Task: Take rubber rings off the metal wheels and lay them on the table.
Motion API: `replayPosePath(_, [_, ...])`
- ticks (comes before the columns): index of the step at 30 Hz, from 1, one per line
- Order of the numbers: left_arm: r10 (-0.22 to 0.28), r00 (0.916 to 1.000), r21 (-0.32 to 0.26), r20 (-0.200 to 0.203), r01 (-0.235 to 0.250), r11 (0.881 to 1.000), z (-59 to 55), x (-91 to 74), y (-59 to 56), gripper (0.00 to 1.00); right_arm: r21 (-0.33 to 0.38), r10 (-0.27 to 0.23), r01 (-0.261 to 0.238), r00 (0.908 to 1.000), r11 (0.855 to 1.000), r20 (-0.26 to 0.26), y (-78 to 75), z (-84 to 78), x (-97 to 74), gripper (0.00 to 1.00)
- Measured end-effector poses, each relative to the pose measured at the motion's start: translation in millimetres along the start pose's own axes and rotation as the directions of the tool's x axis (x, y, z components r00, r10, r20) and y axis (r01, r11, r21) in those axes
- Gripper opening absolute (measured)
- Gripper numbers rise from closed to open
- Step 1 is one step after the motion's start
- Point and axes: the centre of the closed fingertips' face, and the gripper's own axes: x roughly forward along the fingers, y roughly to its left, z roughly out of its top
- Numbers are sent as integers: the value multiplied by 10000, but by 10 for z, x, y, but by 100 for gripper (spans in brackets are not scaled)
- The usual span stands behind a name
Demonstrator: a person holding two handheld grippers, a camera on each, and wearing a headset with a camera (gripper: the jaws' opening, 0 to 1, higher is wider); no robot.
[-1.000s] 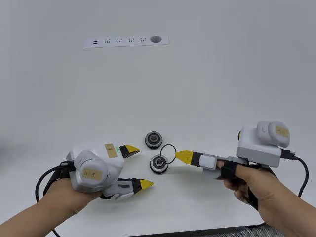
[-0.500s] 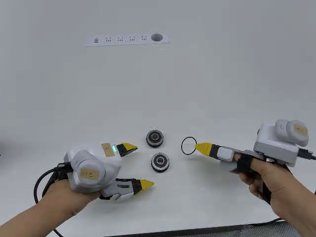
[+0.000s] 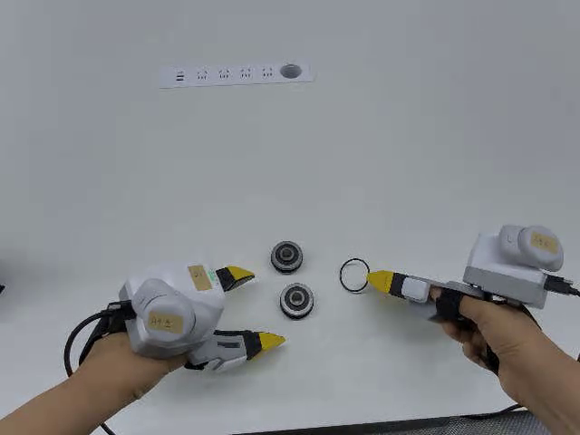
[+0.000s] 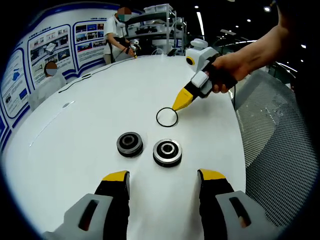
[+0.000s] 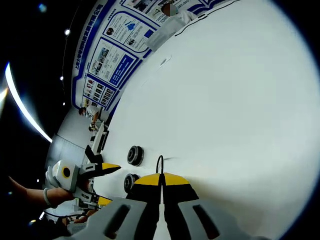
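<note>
Two small metal wheels lie on the white table. The far wheel (image 3: 286, 256) (image 4: 130, 144) has a dark rim; the near wheel (image 3: 296, 300) (image 4: 167, 152) shows a bare silver rim. A thin black rubber ring (image 3: 354, 275) (image 4: 167, 117) (image 5: 160, 162) hangs low over the table right of the wheels. My right gripper (image 3: 379, 281) (image 5: 161, 179) is shut on the ring's edge. My left gripper (image 3: 256, 306) (image 4: 164, 177) stands open just left of the near wheel, with nothing between its fingers.
A white power strip (image 3: 237, 74) lies at the back of the table. The table's front edge (image 3: 362, 424) runs just behind my hands. In the left gripper view, a metal mesh floor (image 4: 270, 130) lies beyond the table's rim.
My right gripper has drawn the ring rightward, away from the near wheel, which it overlapped a second ago. The left gripper has hardly moved.
</note>
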Motion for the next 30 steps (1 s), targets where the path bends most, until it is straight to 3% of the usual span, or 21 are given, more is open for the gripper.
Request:
replayPosePath(10, [-51,10000,36,23,51,10000,1,5,-4,55,-1446,-293,254,9993,9892,-245,4,-19,1,12])
replayPosePath(17, [-38,10000,36,39,38,10000,5,6,3,54,-2619,-582,421,9968,9642,-540,-9,-35,10,23])
replayPosePath(18, [-45,10000,42,14,45,10000,0,6,3,54,-2918,-644,458,9964,9554,-546,-13,-36,11,25])
replayPosePath(23, [-30,10000,61,39,30,10000,14,1,0,54,-3357,-815,609,9955,9400,-475,-4,-27,6,32])
replayPosePath(30, [-25,9999,25,99,24,10000,35,-1,6,52,-3238,-258,59,9980,9461,-571,160,-53,43,33])
